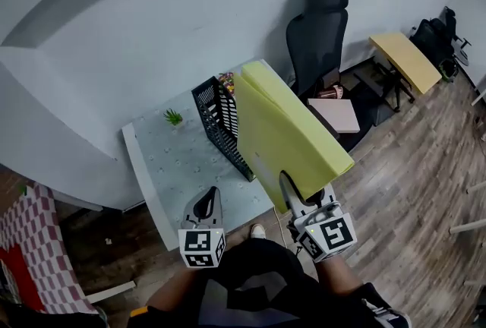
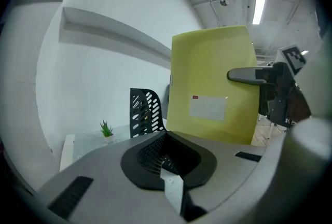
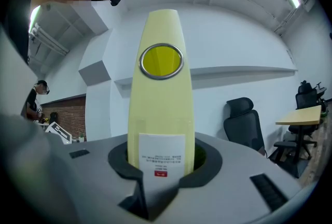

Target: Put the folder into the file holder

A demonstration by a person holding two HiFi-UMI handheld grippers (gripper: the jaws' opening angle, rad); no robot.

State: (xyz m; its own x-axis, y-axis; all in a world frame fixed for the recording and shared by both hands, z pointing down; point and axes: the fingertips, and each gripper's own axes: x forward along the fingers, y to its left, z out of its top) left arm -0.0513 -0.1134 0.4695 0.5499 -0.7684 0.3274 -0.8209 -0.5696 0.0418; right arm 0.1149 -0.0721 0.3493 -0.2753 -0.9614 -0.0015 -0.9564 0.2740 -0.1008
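Note:
A thick yellow folder [image 1: 288, 129] stands on edge in the air over the right end of the white table [image 1: 175, 167]. My right gripper [image 1: 292, 193] is shut on its lower spine; the right gripper view shows the labelled spine [image 3: 161, 114] rising from between the jaws. The black mesh file holder [image 1: 220, 121] stands upright on the table just left of the folder, apart from it. In the left gripper view the folder [image 2: 212, 83] hangs right of the holder [image 2: 145, 111]. My left gripper [image 1: 211, 196] hovers at the table's front edge, fingertips together, holding nothing.
A small potted plant [image 1: 174, 117] sits at the table's back left. A black office chair [image 1: 317, 23] and a pink box [image 1: 334, 114] stand right of the table. A yellow desk [image 1: 406, 61] is far right. A person [image 3: 36, 98] stands in the distance.

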